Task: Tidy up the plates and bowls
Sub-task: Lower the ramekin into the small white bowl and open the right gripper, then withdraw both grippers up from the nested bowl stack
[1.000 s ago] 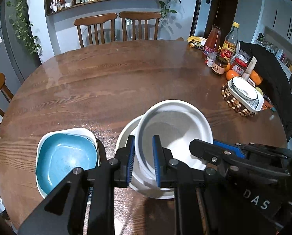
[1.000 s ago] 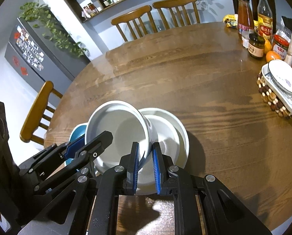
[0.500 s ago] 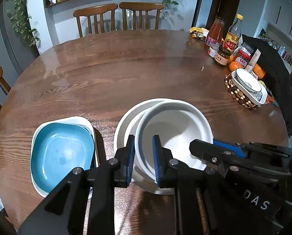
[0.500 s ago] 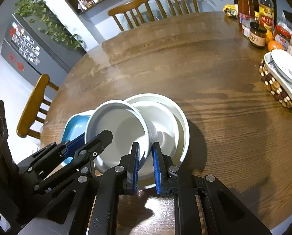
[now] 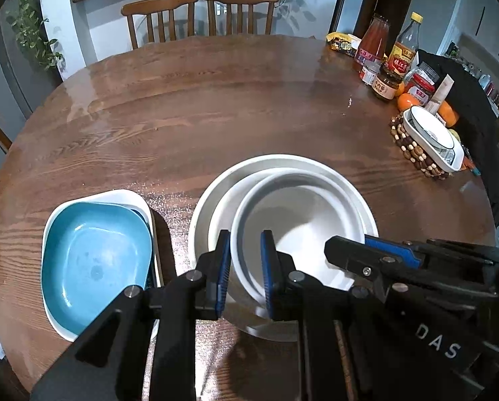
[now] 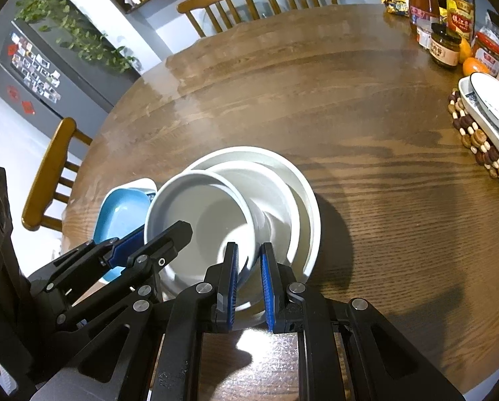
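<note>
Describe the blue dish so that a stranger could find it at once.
On the round wooden table, look left of the white bowl stack. The blue dish sits inside a white square dish; it is the only blue one there.

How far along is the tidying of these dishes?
Partly done. A blue dish already sits nested in a white square dish. Both grippers grip a white bowl over the stacked white plates. Setting it down remains.
</note>
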A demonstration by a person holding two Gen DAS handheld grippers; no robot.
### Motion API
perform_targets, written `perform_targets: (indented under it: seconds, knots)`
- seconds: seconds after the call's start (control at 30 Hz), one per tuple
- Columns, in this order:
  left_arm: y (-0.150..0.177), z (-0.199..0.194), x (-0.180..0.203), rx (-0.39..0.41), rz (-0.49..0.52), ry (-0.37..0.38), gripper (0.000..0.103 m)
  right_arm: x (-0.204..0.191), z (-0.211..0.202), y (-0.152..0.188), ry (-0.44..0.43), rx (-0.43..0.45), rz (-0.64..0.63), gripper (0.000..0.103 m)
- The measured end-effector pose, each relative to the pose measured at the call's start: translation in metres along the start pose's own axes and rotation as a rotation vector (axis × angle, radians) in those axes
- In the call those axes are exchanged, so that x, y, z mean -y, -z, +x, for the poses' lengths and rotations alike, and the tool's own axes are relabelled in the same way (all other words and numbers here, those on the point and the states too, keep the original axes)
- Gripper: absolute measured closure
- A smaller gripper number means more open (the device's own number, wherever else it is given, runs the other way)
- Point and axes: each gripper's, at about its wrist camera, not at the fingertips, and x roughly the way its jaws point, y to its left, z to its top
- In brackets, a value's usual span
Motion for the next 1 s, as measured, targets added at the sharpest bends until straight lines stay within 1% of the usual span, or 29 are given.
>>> perform_targets:
  seconds: [0.1,0.17,0.23,0.27,0.33,0.37,0.43,0.47,0.53,0.57,0.6,0.63,0.67,0.7,0.77,0.8,0.87,0.9,1.0]
  knots:
    - [-0.002,0.001,0.0,-0.004,-0.004,0.002,0.089,0.0,0.001,-0.002,-0.001,-0.004,0.001,0.086]
    - [-0.003,0.0,0.0,0.008,0.0,-0.003,0.089,0.0,0.001,-0.003,-0.003,-0.001,-0.002,0.086]
    - [-0.003,-0.002,-0.002,0.026,-0.006,-0.006,0.084,0.0,0.0,-0.003,-0.007,0.009,-0.004,0.086]
    - [-0.003,-0.005,-0.004,0.038,-0.019,0.008,0.082,-0.001,-0.002,-0.002,-0.005,0.023,-0.005,0.086]
    - [-0.004,-0.01,-0.009,0.057,-0.044,0.013,0.063,-0.001,-0.01,-0.002,0.0,0.055,-0.016,0.085]
    - [-0.002,-0.015,-0.011,0.081,-0.053,0.012,0.058,-0.001,-0.014,-0.002,-0.004,0.071,-0.021,0.085]
    - [0.002,-0.026,-0.014,0.127,-0.054,0.014,0.046,-0.003,-0.026,0.001,-0.007,0.114,-0.045,0.085]
    - [0.005,-0.032,-0.015,0.149,-0.053,0.012,0.044,-0.003,-0.031,0.003,-0.001,0.132,-0.055,0.084]
    - [0.012,-0.045,-0.017,0.197,-0.046,-0.011,0.032,-0.007,-0.041,0.011,0.01,0.17,-0.086,0.079]
    - [0.018,-0.053,-0.019,0.231,-0.041,-0.038,0.028,-0.01,-0.047,0.018,0.018,0.19,-0.115,0.073]
    - [0.027,-0.062,-0.021,0.27,-0.038,-0.076,0.02,-0.012,-0.05,0.023,0.018,0.207,-0.137,0.067]
    - [0.031,-0.066,-0.023,0.29,-0.039,-0.1,0.011,-0.017,-0.054,0.03,0.028,0.223,-0.17,0.064]
    - [0.04,-0.073,-0.026,0.316,-0.048,-0.123,0.008,-0.021,-0.057,0.037,0.037,0.234,-0.2,0.057]
    - [0.047,-0.077,-0.03,0.331,-0.059,-0.136,0.001,-0.025,-0.061,0.045,0.044,0.248,-0.234,0.051]
    - [0.064,-0.087,-0.037,0.355,-0.078,-0.149,0.001,-0.033,-0.067,0.059,0.04,0.267,-0.288,0.047]
    - [0.071,-0.091,-0.039,0.36,-0.075,-0.168,0.001,-0.036,-0.069,0.066,0.036,0.271,-0.311,0.045]
    - [0.08,-0.095,-0.039,0.36,-0.056,-0.207,0.001,-0.04,-0.073,0.076,0.03,0.274,-0.355,0.045]
    - [0.085,-0.095,-0.04,0.352,-0.048,-0.214,0.001,-0.04,-0.072,0.079,0.032,0.269,-0.37,0.045]
    - [0.092,-0.089,-0.041,0.307,-0.053,-0.178,0.001,-0.033,-0.067,0.081,0.016,0.249,-0.369,0.045]
